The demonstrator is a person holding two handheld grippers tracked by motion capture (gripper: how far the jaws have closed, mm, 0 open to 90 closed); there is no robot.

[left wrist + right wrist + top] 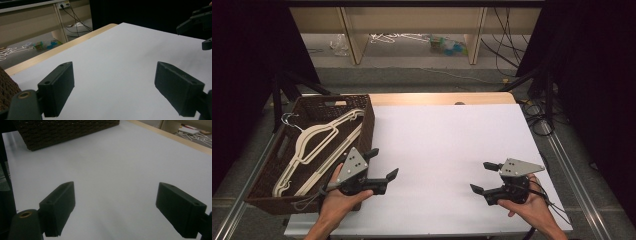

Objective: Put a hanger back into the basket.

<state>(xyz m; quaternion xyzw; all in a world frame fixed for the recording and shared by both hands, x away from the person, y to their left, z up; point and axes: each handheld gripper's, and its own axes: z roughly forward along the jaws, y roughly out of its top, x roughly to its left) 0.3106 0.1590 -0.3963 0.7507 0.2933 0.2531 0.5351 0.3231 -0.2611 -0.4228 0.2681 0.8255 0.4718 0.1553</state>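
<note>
Hovering beside the basket (362, 117), our left tool (381, 170) has its jaws spread wide with nothing between them; we judge this the pause before a pick. At far left the hangers (319, 145) lie stacked inside the basket: pale, cream-coloured, slender, one with a wire hook near the back wall. Next we would need to swing the left tool over the rim and down onto a hanger arm. Our right tool (484, 177), equally spread and empty, rests low over the white worktop (442, 145).
</note>
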